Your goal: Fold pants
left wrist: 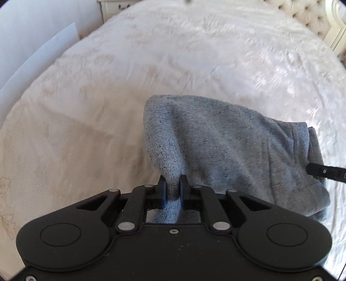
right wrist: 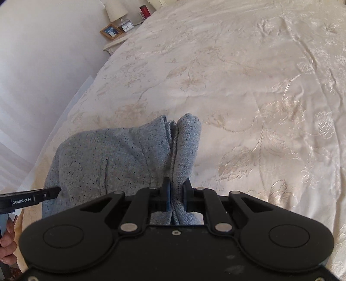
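Grey speckled pants [left wrist: 227,147] hang bunched over a cream embroidered bedspread [left wrist: 129,75]. My left gripper [left wrist: 173,188] is shut on a fold of the fabric, which runs down between its pads. In the right wrist view the same pants [right wrist: 103,160] show folded layers and a seam, and my right gripper [right wrist: 177,192] is shut on that folded edge. The right gripper's finger [left wrist: 317,170] enters the left view at the cloth's right side. The left gripper's finger [right wrist: 47,193] shows at the cloth's left edge, with a person's hand [right wrist: 7,244] on its handle.
The bedspread [right wrist: 248,86] stretches far ahead and to the right. A nightstand [right wrist: 116,43] with a lamp [right wrist: 115,9], a picture frame [right wrist: 110,32] and a small clock stands at the bed's far left corner by a white wall. A tufted headboard [left wrist: 311,15] lies at the top right.
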Available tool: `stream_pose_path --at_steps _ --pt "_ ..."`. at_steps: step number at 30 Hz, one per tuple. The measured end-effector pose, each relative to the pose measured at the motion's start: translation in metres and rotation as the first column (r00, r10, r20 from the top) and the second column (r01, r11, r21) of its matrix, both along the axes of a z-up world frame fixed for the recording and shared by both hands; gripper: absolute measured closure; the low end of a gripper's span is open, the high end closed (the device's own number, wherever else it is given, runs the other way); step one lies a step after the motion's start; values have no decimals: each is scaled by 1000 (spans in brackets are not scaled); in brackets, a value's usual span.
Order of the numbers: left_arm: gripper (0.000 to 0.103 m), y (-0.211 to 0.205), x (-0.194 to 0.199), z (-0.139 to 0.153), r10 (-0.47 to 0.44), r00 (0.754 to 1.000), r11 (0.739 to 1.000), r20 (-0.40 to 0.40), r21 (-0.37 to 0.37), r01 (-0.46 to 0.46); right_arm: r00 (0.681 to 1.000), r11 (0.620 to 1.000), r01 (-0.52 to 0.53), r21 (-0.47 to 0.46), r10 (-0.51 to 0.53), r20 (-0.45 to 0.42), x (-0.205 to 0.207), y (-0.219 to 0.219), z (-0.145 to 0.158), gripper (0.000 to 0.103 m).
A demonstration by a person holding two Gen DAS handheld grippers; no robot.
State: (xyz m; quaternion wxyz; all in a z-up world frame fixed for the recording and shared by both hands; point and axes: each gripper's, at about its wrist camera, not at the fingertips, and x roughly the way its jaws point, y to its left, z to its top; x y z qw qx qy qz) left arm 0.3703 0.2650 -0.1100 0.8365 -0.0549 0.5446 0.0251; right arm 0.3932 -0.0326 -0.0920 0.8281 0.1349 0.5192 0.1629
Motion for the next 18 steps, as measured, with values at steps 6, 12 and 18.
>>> stream_pose_path --at_steps 6,12,18 --pt "86 9 -9 -24 63 993 980 -97 192 -44 996 967 60 -247 -76 -56 -3 12 -28 85" --pt "78 -12 -24 4 -15 998 986 -69 163 26 997 959 76 -273 -68 41 -39 16 19 84" --pt "76 -44 -49 33 -65 998 986 -21 150 67 994 955 55 -292 -25 106 -78 34 67 78"
